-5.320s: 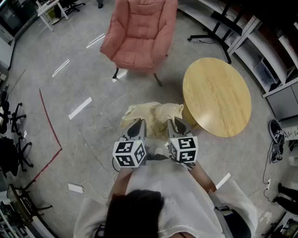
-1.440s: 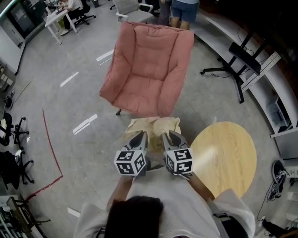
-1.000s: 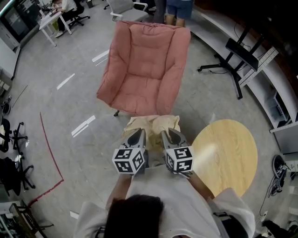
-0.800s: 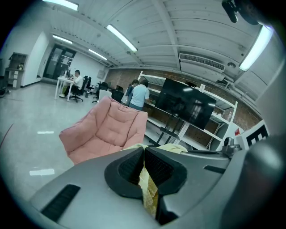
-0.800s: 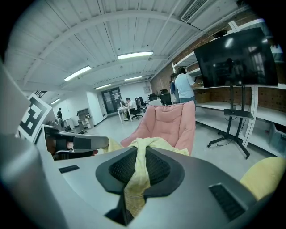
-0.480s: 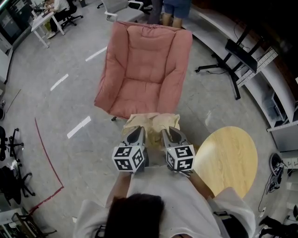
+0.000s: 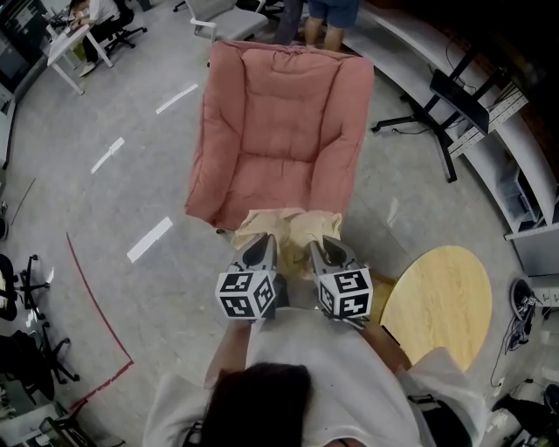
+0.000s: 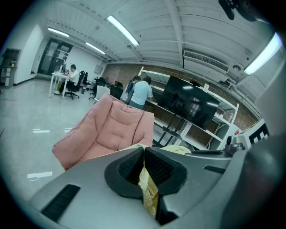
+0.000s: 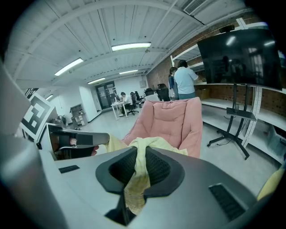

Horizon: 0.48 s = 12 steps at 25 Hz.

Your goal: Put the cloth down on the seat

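A pale yellow cloth (image 7: 290,229) hangs between my two grippers, just in front of the pink armchair's seat (image 7: 275,179). My left gripper (image 7: 259,247) is shut on the cloth's left edge, a fold (image 8: 147,190) pinched between its jaws. My right gripper (image 7: 325,248) is shut on the right edge, with cloth (image 9: 136,176) draped over and through its jaws. The pink armchair (image 8: 107,129) (image 9: 172,123) stands straight ahead in both gripper views, close by. The cloth's far edge reaches the seat's front rim in the head view.
A round wooden table (image 7: 437,301) stands to my right. A black stand (image 7: 441,105) is at the right of the chair. People (image 7: 319,13) stand behind the chair; desks and office chairs (image 7: 79,26) are at the far left. Red tape (image 7: 92,297) marks the floor.
I have walked up to the armchair with the cloth held in both grippers; the chair is nearer and the round table has slid back to my right. The grips are unchanged.
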### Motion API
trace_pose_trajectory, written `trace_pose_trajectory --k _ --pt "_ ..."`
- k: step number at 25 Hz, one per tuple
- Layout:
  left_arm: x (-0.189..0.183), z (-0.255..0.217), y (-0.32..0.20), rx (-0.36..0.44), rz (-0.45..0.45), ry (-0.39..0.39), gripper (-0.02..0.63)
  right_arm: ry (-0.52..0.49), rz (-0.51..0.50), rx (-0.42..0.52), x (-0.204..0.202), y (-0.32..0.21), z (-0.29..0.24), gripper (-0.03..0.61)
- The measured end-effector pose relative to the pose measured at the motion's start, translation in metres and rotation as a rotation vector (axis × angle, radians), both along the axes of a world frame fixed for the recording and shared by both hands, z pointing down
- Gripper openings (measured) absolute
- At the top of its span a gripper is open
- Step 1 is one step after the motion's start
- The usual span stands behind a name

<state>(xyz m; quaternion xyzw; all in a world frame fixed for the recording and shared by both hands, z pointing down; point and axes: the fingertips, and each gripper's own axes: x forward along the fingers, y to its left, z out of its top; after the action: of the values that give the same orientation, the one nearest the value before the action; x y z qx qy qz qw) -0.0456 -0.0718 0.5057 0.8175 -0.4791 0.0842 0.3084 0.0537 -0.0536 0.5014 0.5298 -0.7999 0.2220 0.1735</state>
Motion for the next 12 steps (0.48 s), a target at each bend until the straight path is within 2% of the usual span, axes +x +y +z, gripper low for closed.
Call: trace_pose_trajectory --k 12 --pt "-0.026 0.002 -0.082 -0.013 0.077 0.005 0.032 0.006 0.068 -0.019 -0.028 -0.080 0.004 0.069"
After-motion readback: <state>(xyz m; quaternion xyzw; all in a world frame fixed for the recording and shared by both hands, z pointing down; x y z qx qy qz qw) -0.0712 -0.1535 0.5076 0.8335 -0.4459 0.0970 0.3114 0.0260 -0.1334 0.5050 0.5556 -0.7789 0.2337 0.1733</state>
